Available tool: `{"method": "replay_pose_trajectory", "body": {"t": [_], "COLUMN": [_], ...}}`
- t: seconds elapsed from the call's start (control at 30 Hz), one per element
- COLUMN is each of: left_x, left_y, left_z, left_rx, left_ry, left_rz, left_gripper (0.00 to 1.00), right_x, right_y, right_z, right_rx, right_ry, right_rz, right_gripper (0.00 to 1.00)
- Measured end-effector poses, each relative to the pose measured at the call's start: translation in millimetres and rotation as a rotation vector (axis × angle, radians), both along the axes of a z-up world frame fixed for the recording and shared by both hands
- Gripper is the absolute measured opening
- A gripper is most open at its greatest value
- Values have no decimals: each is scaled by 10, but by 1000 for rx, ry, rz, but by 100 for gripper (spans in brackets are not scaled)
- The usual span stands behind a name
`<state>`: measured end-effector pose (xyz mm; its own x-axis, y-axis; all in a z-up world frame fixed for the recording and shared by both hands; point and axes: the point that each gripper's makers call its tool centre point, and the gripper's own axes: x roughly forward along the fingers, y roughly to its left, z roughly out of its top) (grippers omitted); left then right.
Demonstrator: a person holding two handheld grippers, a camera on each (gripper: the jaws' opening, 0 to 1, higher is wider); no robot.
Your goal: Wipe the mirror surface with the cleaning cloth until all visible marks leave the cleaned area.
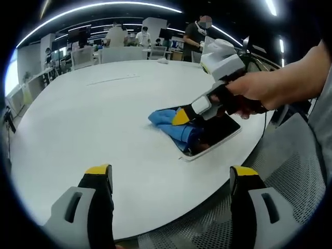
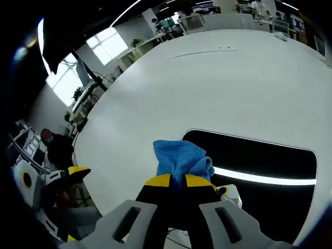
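Note:
A flat rectangular mirror [image 2: 270,155] with a white rim lies near the edge of a large white round table [image 1: 104,119]. It reflects the dark ceiling and a light strip. My right gripper [image 2: 178,181] is shut on a bunched blue cleaning cloth [image 2: 181,158], which rests on the mirror's left end. In the left gripper view the mirror [image 1: 218,136] sits right of centre with the blue cloth [image 1: 174,124] on its near end, and the right gripper [image 1: 182,117] pinches the cloth. My left gripper [image 1: 171,177] hangs open above the table's near edge, well short of the mirror.
A mesh office chair [image 1: 295,171] stands at the table's right edge. Several people and desks with chairs [image 1: 119,44] are at the far side of the room. Another chair and desk items [image 2: 46,150] sit beyond the table's left edge.

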<state>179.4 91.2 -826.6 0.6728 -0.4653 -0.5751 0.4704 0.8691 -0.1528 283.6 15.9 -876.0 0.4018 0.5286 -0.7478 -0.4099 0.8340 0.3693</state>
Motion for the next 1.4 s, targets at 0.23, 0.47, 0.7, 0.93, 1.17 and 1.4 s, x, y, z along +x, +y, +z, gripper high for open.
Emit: {"method": "replay_pose_trajectory", "body": {"t": [0.23, 0.47, 0.7, 0.93, 1.17, 1.4], "left_x": [4, -1, 1, 9, 8, -1], "left_y": [5, 6, 18, 30, 33, 24], "left_z": [0, 1, -7, -19, -11, -12], "left_rx": [0, 7, 6, 4, 3, -8], "left_ry": [-3, -2, 0, -1, -1, 3], "left_rz": [2, 2, 7, 11, 17, 15], "left_gripper": [94, 94, 94, 94, 94, 96], "right_x": [11, 45, 64, 56, 38, 30], "right_y": [-47, -164, -242, -389, -550, -756], "right_z": [9, -33, -64, -60, -43, -37], "right_rx": [-8, -9, -10, -11, -9, -5], "right_ry": [-12, -8, -9, -10, -9, -4], "right_rz": [0, -16, -23, -43, -64, -86], "right_gripper": [3, 3, 3, 3, 3, 3]}}
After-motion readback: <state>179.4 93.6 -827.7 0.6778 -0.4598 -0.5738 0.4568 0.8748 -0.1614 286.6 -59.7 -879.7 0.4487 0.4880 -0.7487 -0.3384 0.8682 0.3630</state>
